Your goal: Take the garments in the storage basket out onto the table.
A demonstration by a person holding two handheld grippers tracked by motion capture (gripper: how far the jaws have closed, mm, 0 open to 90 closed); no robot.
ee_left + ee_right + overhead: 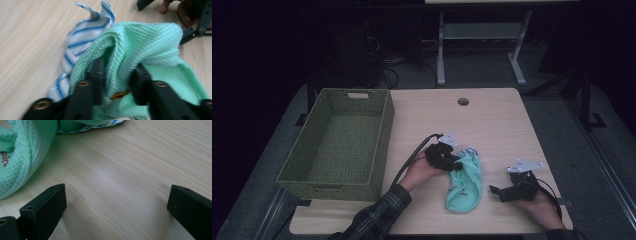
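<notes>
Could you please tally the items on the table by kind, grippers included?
Cloths: 2, a mint-green cloth and a blue-striped cloth
Baskets: 1, the green woven basket
Grippers: 2, the left gripper and the right gripper
Total: 5

The high view looks forward and down on my light wooden table point(492, 120) from above my side. The camera on my left gripper point(116, 75) sits very close, facing along its jaws at the mint-green knitted cloth point(150, 47). My right gripper point(116, 202) camera looks low across the tabletop; all three views share that cloth.
</notes>
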